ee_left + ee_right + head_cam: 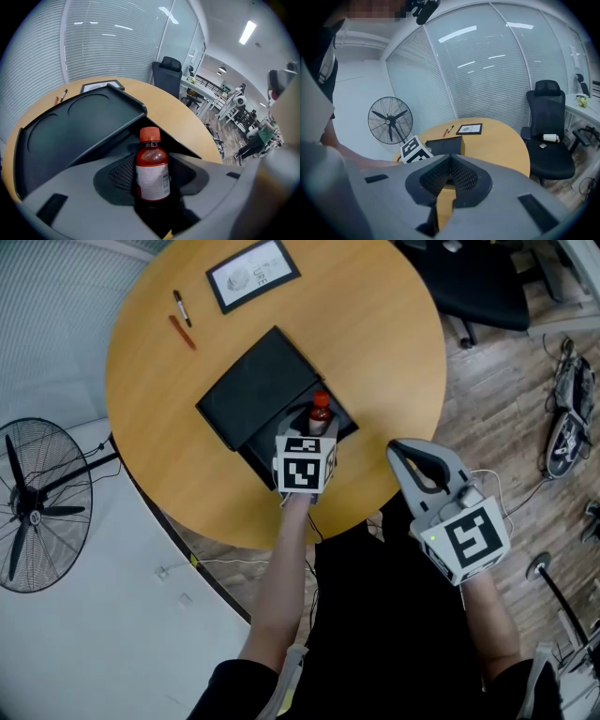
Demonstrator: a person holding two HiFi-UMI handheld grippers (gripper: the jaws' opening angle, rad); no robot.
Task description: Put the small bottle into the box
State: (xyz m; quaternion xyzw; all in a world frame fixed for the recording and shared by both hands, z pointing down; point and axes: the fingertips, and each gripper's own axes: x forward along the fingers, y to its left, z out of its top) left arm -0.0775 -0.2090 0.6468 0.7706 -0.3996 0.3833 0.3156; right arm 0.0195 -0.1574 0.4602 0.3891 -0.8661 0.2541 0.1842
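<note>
While left gripper (315,435) fingers clamp the red-capped small bottle (152,171) at matte black box (258,390) | right gripper (450,161) fingers together, empty

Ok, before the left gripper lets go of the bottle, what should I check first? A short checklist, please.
1. Left gripper shut on small bottle: ok.
2. Bottle upright, cap on: ok.
3. Box lid open: ok.
4. Bottle over the opening of the box: ok.
5. Bottle base resting on the box floor: cannot tell.
6. Right gripper empty and away from the box: ok.
</note>
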